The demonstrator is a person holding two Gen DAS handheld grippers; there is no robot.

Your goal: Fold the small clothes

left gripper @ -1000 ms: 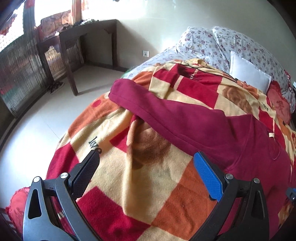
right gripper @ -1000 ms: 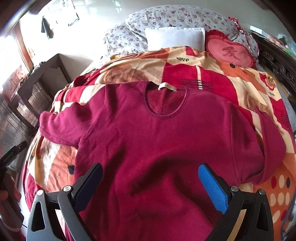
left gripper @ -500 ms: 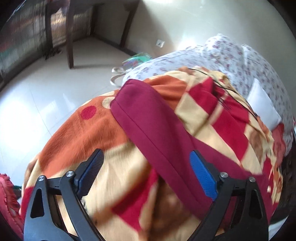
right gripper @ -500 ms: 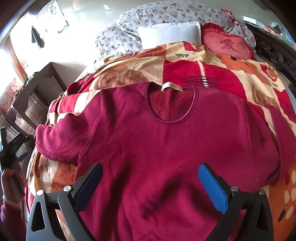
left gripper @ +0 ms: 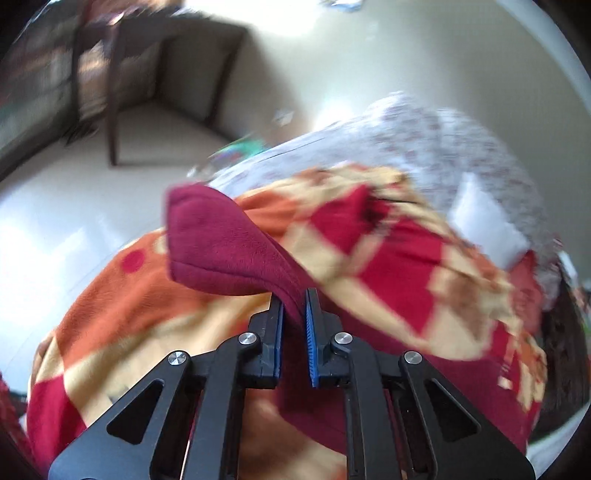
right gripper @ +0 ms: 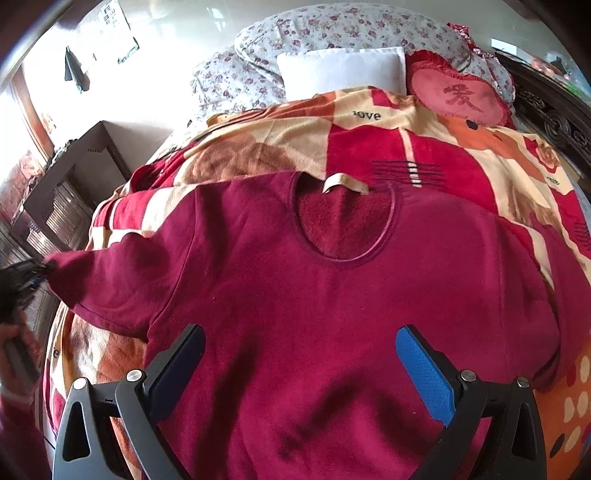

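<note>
Home bedroom. Bed (right gripper: pixel 546 206) under a patchwork blanket (right gripper: pixel 362 147), floral pillows (right gripper: pixel 332 33) and a red heart cushion (right gripper: pixel 458 96) at the head. Dark wooden table (left gripper: pixel 155 48) by the wall, pale tiled floor (left gripper: pixel 74 206).

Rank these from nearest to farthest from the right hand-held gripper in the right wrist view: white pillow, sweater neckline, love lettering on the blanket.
1. sweater neckline, straight ahead of the right hand-held gripper
2. love lettering, beyond it on the blanket
3. white pillow, at the headboard end

One maroon sweatshirt (right gripper: pixel 314 314) is lying beneath the right gripper's spread jaws; beyond them, one patchwork blanket (right gripper: pixel 369 147), two floral pillows (right gripper: pixel 332 33), one white cushion (right gripper: pixel 340 70) and one heart cushion (right gripper: pixel 458 96) are sitting.
</note>
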